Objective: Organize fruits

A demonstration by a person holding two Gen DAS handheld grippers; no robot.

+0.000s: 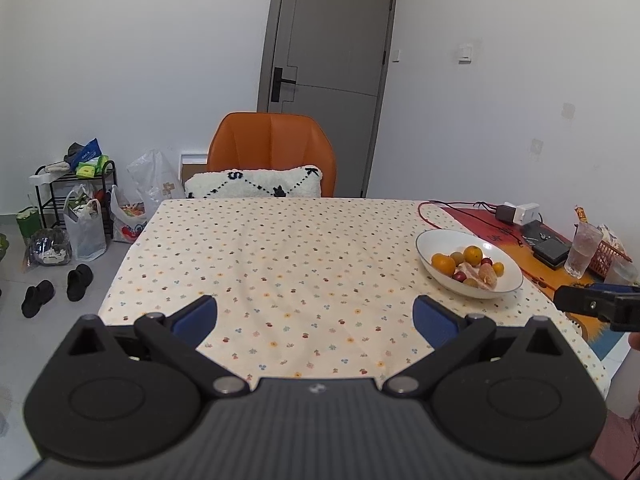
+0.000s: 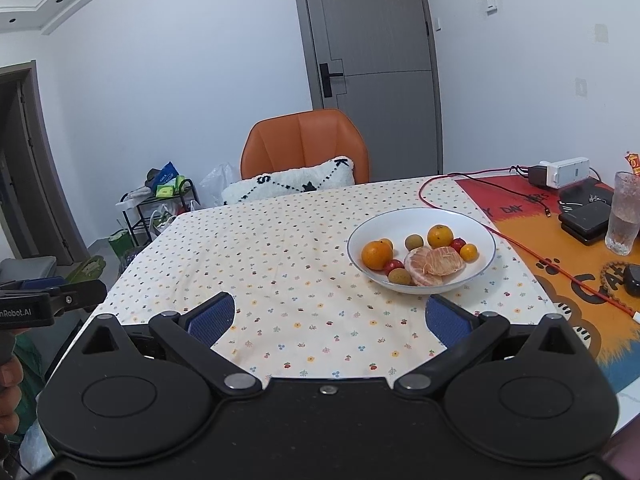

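A white bowl (image 2: 476, 232) stands on the floral tablecloth (image 2: 280, 248), right of centre. It holds two oranges (image 2: 376, 255), a peeled citrus (image 2: 434, 264), small red fruits (image 2: 394, 266), greenish round fruits (image 2: 413, 242) and a small kumquat (image 2: 468, 252). My right gripper (image 2: 330, 320) is open and empty, hovering near the front of the table, just short of the bowl. My left gripper (image 1: 316, 320) is open and empty over the cloth; the bowl (image 1: 436, 240) lies far to its right.
An orange chair (image 1: 272, 148) with a white cushion (image 1: 256, 184) is behind the table. A red cable (image 2: 520, 248), chargers, black boxes (image 2: 584, 218) and a glass (image 2: 624, 212) lie on the orange mat at right. Bags and shoes sit on the floor at left.
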